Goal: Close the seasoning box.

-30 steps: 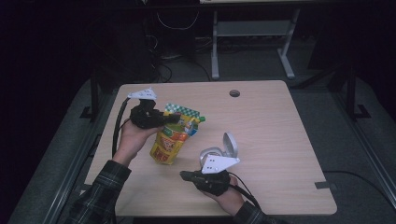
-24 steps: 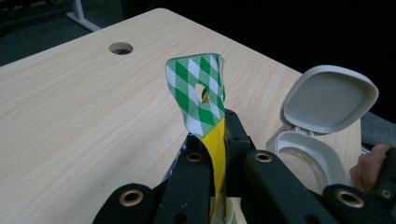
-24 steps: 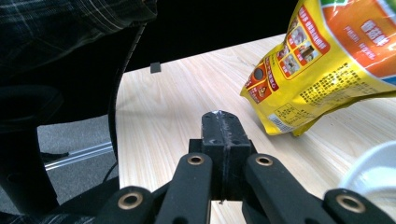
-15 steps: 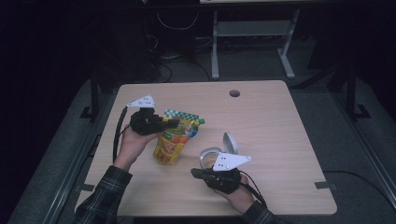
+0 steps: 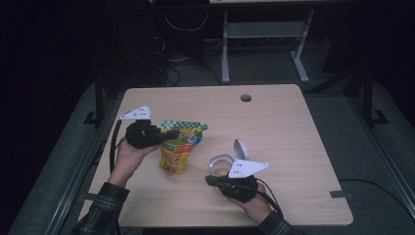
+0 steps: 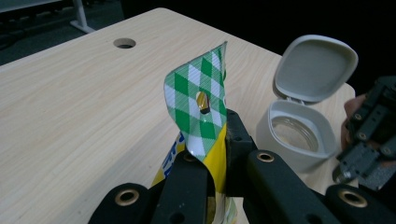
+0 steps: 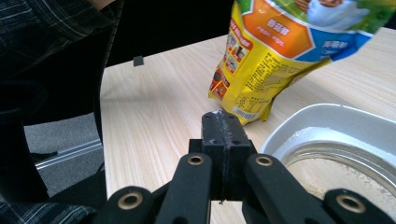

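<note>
A yellow snack pouch [image 5: 177, 152] with a green checked top [image 6: 198, 107] hangs tilted from my left gripper [image 5: 172, 133], which is shut on its top edge [image 6: 215, 154]. The pouch's lower corner [image 7: 243, 114] is down at the table. A small grey container [image 5: 221, 165] stands just right of the pouch with its flip lid [image 5: 241, 148] raised. It shows a clear bottom [image 6: 294, 133]. My right gripper [image 5: 211, 180] lies at the container's near side, jaws shut together with nothing between them [image 7: 223, 126]; the container rim [image 7: 336, 116] is beside them.
The wooden table [image 5: 274, 122] has a round cable hole [image 5: 245, 98] at the back. Its front edge is close behind my right hand. A metal frame and cables [image 5: 230, 44] stand on the dark floor beyond the table.
My left hand has drawn the pouch slightly to the left and lowered it. The right gripper has shifted a little to the right beside the container.
</note>
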`<state>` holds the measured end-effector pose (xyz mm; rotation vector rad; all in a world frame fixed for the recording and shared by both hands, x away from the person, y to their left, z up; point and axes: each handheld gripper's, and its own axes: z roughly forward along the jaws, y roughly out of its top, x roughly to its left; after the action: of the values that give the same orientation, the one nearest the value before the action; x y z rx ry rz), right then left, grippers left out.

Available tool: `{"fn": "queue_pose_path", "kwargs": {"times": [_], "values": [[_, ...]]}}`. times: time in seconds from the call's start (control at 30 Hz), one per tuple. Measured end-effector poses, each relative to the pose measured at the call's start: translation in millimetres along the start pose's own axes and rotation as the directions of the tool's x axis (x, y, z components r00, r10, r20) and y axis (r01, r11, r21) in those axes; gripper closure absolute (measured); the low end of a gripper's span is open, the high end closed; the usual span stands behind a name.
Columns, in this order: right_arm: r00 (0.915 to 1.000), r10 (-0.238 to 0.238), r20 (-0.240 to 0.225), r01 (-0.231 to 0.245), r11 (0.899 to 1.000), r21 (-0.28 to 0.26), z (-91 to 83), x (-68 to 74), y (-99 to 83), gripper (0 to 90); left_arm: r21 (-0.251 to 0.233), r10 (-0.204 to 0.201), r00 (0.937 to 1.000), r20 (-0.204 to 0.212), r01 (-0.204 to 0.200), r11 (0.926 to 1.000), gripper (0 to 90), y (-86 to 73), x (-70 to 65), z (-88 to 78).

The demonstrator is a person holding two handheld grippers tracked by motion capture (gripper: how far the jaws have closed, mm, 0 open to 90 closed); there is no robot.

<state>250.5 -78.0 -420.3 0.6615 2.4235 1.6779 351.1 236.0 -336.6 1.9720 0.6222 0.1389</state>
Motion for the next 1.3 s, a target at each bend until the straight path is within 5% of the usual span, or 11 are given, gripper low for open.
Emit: {"fn": "queue_pose_path", "kwargs": {"times": [0.77, 0.9, 1.17, 1.3], "values": [[0.9999, -0.011, 0.008, 0.01, 1.0, 0.013, -1.8, -1.5, -0.6, 89.9, 0.075, -0.02, 0.9998, 0.003, 0.02, 0.997, 79.8, -43.8, -1.4, -42.4], [1.0, -0.008, 0.005, 0.008, 1.0, 0.015, -2.2, -1.9, -0.5, 89.9, 0.092, -0.017, 0.9999, 0.0, 0.017, 0.9957, 72.5, -47.3, -3.9, -44.8], [0.9999, -0.014, 0.002, 0.014, 1.0, 0.028, -7.6, -1.7, -0.1, 90.0, 0.113, 0.013, 0.9998, -0.017, -0.011, 0.9935, 35.9, -58.9, -9.9, -53.0], [0.9995, -0.029, 0.011, 0.029, 0.999, 0.045, -15.5, -0.4, -2.0, 90.0, 0.135, 0.014, 0.9992, -0.037, -0.009, 0.9909, 25.7, -69.6, -12.6, -53.9]]}}
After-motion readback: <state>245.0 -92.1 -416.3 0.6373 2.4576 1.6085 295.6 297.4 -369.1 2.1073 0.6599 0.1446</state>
